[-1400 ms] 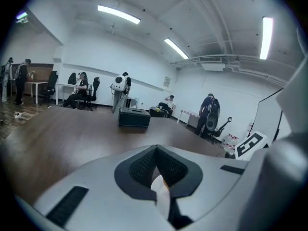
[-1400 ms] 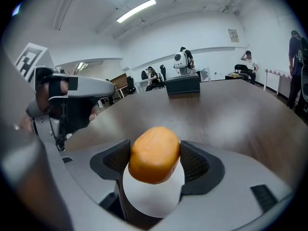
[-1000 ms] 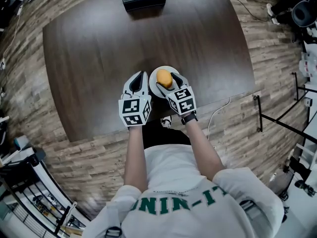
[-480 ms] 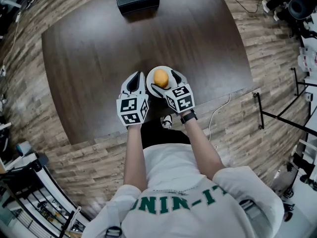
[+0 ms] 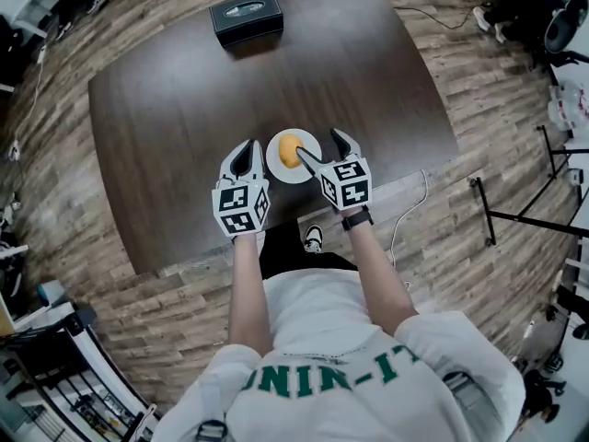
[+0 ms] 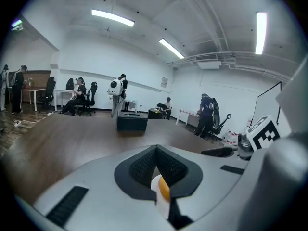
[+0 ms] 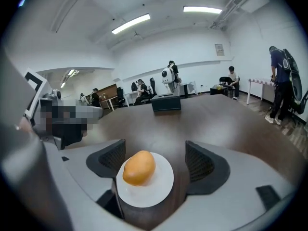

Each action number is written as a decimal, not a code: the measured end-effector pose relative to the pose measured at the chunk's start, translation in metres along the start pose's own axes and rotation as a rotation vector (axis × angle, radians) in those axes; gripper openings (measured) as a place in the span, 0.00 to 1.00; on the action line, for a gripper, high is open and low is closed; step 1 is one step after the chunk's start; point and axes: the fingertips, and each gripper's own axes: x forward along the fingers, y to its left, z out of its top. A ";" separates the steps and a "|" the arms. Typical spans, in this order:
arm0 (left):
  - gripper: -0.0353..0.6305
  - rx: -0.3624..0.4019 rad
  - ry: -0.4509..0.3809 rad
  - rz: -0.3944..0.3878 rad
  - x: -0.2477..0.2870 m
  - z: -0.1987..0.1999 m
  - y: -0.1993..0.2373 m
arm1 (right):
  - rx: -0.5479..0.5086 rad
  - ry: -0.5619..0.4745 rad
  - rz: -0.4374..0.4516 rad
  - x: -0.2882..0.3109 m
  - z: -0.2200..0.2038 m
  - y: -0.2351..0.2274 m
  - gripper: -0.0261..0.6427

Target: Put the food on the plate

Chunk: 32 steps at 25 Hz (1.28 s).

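An orange, egg-shaped food item lies on a small white plate near the front edge of the dark table. My right gripper stands just right of the plate; its jaws are wide apart and closing. Its left finger reaches over the plate's right rim, with no pad touching the food. In the right gripper view the food and plate sit ahead, in front of the gap of the right gripper. My left gripper rests left of the plate, shut and holding nothing; its pads meet.
A black box stands at the table's far edge, also in the left gripper view. The dark table ends close to the person's body. People and chairs stand in the room far behind.
The right gripper has let go of the food and drawn back to the right. The food now lies alone on the plate. The left gripper stays beside the plate.
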 end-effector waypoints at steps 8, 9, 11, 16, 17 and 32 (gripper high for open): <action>0.07 0.056 -0.062 -0.024 -0.031 0.030 -0.039 | 0.010 -0.162 -0.056 -0.063 0.047 -0.015 0.52; 0.07 0.063 -0.074 -0.024 -0.035 0.036 -0.043 | 0.008 -0.183 -0.059 -0.072 0.053 -0.014 0.50; 0.07 0.074 -0.100 -0.021 -0.046 0.048 -0.050 | 0.000 -0.226 -0.062 -0.090 0.067 -0.011 0.47; 0.07 0.109 -0.187 -0.018 -0.072 0.084 -0.069 | -0.049 -0.344 -0.069 -0.138 0.104 -0.002 0.39; 0.07 0.117 -0.203 -0.022 -0.077 0.090 -0.075 | -0.064 -0.363 -0.069 -0.148 0.110 0.000 0.38; 0.07 0.172 -0.357 -0.047 -0.137 0.143 -0.127 | -0.133 -0.546 -0.044 -0.239 0.156 0.021 0.16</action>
